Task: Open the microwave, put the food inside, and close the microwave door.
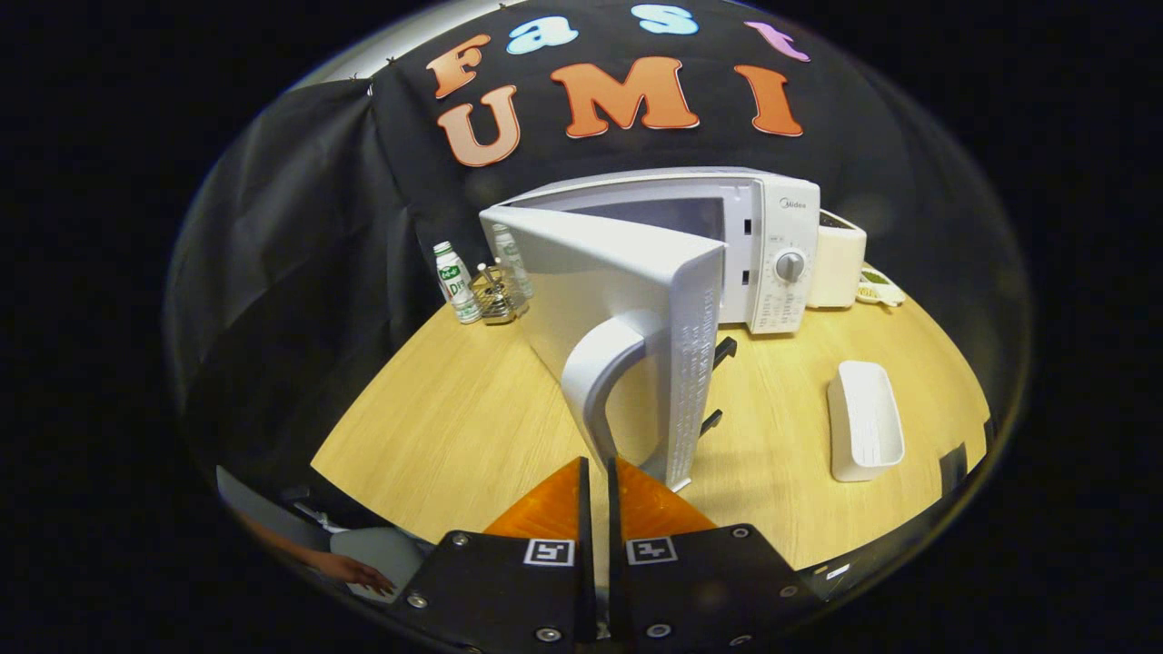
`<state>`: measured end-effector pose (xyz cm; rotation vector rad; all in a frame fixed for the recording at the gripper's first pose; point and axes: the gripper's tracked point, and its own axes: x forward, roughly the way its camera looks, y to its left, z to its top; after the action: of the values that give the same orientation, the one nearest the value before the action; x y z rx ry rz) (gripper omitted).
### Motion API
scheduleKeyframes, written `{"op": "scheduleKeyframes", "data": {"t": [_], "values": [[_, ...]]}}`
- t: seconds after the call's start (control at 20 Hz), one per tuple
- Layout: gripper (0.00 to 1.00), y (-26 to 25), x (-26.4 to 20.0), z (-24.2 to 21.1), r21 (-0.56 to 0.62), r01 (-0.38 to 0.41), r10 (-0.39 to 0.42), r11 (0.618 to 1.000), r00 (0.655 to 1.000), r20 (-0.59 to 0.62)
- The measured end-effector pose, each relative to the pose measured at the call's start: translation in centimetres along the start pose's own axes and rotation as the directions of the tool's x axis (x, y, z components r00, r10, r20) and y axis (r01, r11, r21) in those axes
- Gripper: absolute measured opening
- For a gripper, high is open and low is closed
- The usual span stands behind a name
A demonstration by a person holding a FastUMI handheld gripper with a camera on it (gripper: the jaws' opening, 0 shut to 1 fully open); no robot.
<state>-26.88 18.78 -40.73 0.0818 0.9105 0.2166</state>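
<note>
Nearest, gripper (597, 472) pressed together on nothing, just short of the door handle (604, 377). Beyond, microwave (772, 245) door (627, 309) swung open, so step one looks done. Right on the table (436, 427), white food tray (863, 420) not yet loaded; closing left too.

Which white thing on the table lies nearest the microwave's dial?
The toaster, standing right beside the microwave. The white tray lies apart, nearer the hand-held gripper, whose fingers are nearly together.

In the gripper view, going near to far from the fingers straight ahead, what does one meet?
Gripper, fingers almost together with nothing between them → door handle just ahead of the fingertips → open microwave door → microwave body with its dial → black cloth wall.
</note>
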Motion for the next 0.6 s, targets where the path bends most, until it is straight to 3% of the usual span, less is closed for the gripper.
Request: {"op": "scheduleKeyframes", "data": {"t": [0.2,0.6], "values": [[0.05,-2.2,0.9,1.5,0.066,0.021,-0.022,0.998,1.0,0.006],[0.08,-8.2,3.8,5.0,0.06,0.188,-0.191,0.98,0.98,0.06]]}}
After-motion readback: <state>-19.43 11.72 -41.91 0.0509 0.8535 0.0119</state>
